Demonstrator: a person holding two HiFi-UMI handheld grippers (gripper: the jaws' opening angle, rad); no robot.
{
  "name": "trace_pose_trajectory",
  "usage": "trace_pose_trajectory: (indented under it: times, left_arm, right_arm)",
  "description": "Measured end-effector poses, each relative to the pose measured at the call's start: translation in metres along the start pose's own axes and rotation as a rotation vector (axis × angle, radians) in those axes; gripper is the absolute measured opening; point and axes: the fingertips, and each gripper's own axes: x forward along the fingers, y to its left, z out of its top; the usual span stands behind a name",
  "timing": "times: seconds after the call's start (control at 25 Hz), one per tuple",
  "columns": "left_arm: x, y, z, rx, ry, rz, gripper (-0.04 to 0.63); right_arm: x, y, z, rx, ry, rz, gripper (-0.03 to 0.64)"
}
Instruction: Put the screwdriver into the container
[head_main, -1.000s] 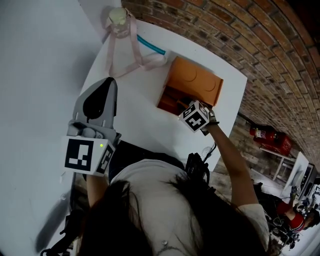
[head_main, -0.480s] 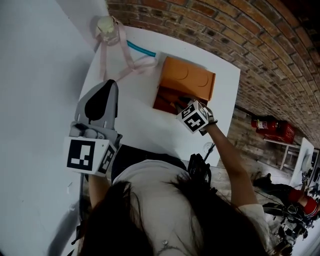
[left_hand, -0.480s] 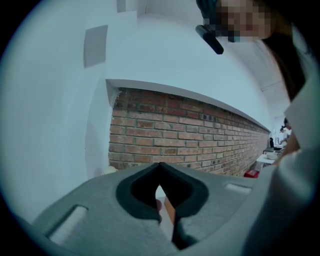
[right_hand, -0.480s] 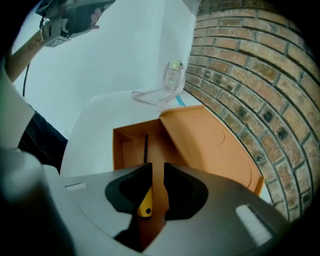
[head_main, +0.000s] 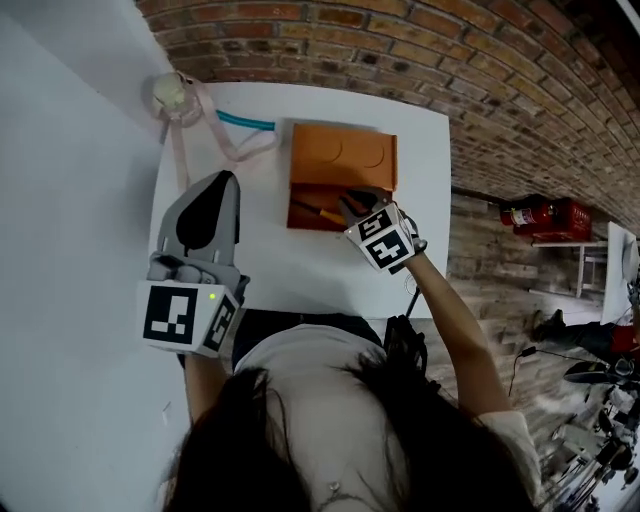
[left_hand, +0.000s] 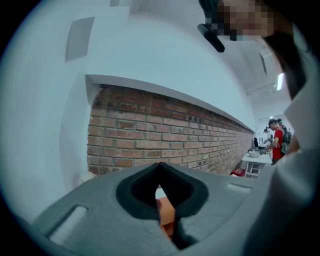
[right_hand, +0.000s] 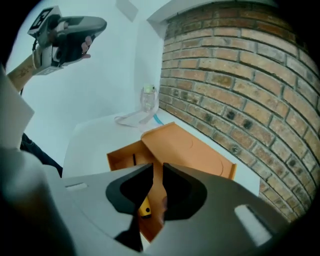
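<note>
An orange container (head_main: 343, 160) stands on the white table (head_main: 425, 230) with its open tray (head_main: 300, 222) toward me. A screwdriver with a yellow and black handle (head_main: 322, 213) lies inside the tray; in the right gripper view the screwdriver (right_hand: 145, 208) shows just below the jaws. My right gripper (head_main: 349, 201) hovers over the tray's right end, its jaws a narrow gap apart with nothing between them (right_hand: 157, 167). My left gripper (head_main: 224, 178) is held up left of the container, shut and empty (left_hand: 160, 165).
A small glass jar (head_main: 168, 92) with a pink strap (head_main: 232, 148) and a teal tube (head_main: 245, 121) lie at the table's far left. A brick wall (head_main: 420, 40) runs behind the table. A red fire extinguisher (head_main: 540, 214) lies on the floor at right.
The head view has swung, so the table sits squarer. My right gripper has stayed over the container's tray, and the screwdriver now shows lying in it. The left gripper has held still.
</note>
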Motion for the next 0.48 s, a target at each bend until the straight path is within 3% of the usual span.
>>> trace_pose_trajectory:
  times: [0.48]
  left_arm:
    - [0.031, -0.057, 0.01, 0.034, -0.001, -0.167, 0.002]
  right_arm:
    - [-0.064, -0.032, 0.006, 0.24, -0.181, -0.158, 0.062]
